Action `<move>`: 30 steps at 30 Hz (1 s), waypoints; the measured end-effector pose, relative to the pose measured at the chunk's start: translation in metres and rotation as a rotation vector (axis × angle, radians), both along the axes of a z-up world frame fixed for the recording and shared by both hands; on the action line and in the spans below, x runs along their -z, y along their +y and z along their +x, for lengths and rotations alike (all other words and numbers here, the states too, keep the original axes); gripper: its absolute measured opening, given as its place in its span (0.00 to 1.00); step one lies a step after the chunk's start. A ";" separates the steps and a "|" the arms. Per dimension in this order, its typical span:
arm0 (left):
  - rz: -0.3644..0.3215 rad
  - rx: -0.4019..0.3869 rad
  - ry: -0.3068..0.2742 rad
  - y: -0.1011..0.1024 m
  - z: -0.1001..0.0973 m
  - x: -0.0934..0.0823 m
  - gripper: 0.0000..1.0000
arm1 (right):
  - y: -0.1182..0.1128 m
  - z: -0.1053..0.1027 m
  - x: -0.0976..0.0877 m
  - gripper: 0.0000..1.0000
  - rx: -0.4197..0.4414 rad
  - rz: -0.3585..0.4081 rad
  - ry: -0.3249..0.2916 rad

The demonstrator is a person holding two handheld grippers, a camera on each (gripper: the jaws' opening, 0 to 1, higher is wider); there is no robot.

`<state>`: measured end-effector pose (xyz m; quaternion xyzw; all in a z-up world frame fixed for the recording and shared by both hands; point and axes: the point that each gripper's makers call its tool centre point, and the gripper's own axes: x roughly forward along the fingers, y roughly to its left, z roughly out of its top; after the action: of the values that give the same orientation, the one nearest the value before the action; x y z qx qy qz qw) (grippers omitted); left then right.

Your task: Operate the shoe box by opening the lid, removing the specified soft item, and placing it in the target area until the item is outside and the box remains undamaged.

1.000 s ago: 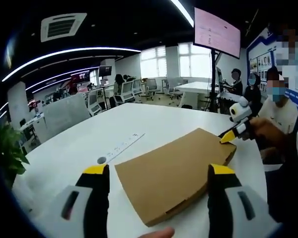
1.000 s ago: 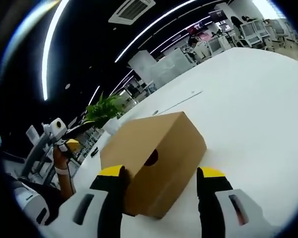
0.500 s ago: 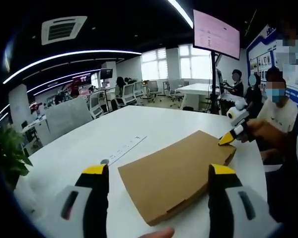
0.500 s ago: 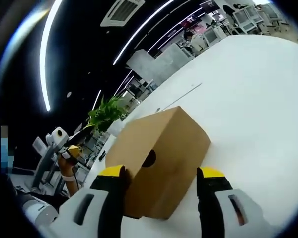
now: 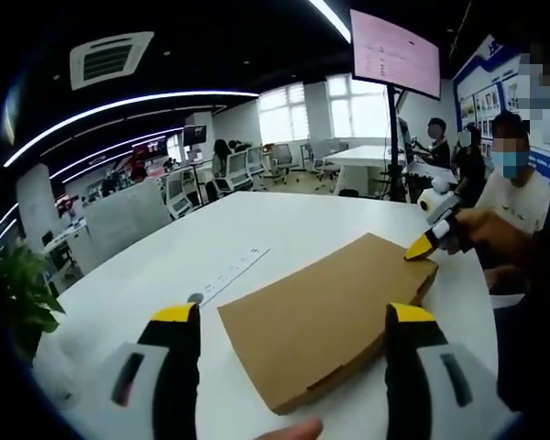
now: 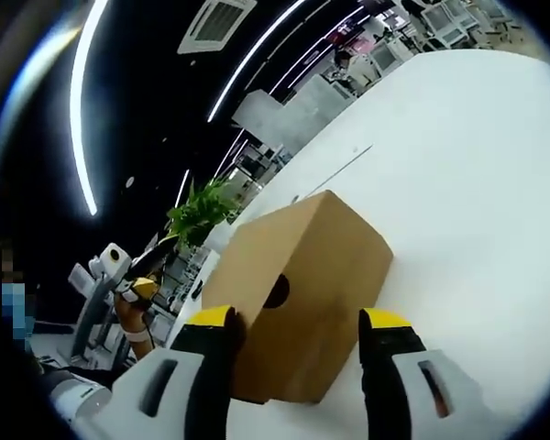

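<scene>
Sitting shut on the white table [image 5: 284, 220], the shoe box [image 5: 325, 316] (lid [image 6: 289, 240] still down) lies between both tools. The left gripper [image 5: 282, 316] has jaws apart over one end; the right gripper [image 6: 293, 321] spreads its jaws around the end with the round hole [image 6: 276, 291], likely to steady it before lifting.

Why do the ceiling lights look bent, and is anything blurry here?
Fisheye distortion: in the left gripper view the ceiling lights arc; in the right gripper view they curve harder and the table bulges. The box looks sharp in both; distant desks are soft.
</scene>
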<state>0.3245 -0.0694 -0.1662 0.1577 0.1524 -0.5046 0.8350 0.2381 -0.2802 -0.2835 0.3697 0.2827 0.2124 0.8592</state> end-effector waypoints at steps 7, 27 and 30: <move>-0.002 -0.003 -0.022 0.002 -0.003 -0.006 0.85 | -0.001 0.002 0.001 0.49 -0.002 0.067 0.032; -0.009 0.019 -0.031 -0.002 -0.008 -0.010 0.85 | -0.004 0.001 -0.004 0.39 -0.048 0.205 0.123; -0.020 0.021 -0.024 -0.003 -0.008 -0.011 0.85 | -0.007 0.002 -0.005 0.34 -0.056 0.218 0.137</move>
<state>0.3162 -0.0722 -0.1550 0.1571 0.1357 -0.5128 0.8331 0.2398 -0.2873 -0.2789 0.4668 0.3263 0.2400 0.7862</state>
